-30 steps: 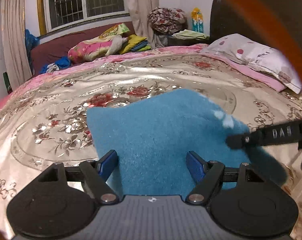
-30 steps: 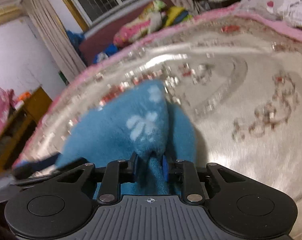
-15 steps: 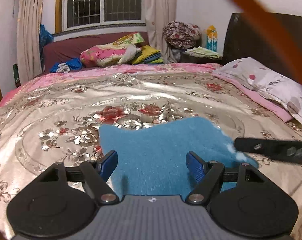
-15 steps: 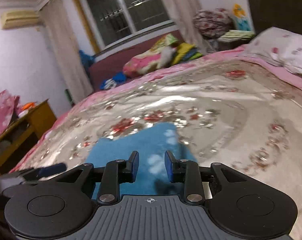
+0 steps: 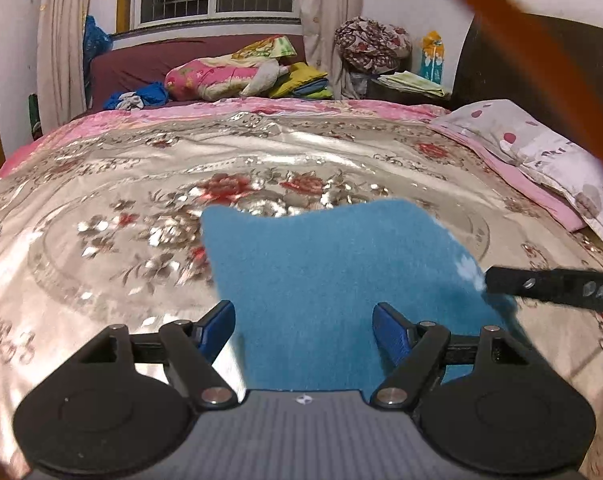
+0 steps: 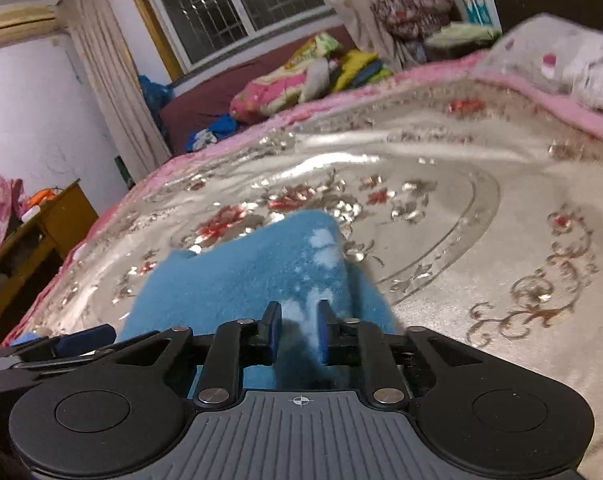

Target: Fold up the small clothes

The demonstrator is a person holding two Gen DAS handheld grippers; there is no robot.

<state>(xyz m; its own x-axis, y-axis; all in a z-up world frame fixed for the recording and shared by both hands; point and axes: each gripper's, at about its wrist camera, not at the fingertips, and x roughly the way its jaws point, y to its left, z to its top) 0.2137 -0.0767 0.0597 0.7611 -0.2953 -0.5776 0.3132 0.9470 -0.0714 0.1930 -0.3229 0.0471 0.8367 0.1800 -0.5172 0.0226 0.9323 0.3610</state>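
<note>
A small blue fleece cloth (image 5: 321, 264) with pale paw prints lies on the floral bedspread (image 5: 141, 184). My left gripper (image 5: 303, 312) stands open and wide above its near edge, and its pads touch nothing. My right gripper (image 6: 299, 312) is closing its jaws, with the paw-print edge of the cloth (image 6: 241, 280) bunched up between the pads. In the left wrist view the right gripper (image 5: 541, 288) reaches in from the right to the cloth's right corner. In the right wrist view the left gripper (image 6: 85, 338) shows low at the left, beside the cloth.
A spotted pillow (image 5: 541, 156) lies against the dark headboard (image 5: 549, 68) at the right. Folded bedding and clothes (image 5: 241, 76) pile up on a maroon couch under the window. A wooden cabinet (image 6: 41, 232) stands left of the bed.
The right gripper held a raised fold of the cloth, let it drop flat half a second ago, and has narrowed on the cloth's edge again. The left gripper stayed open over the cloth.
</note>
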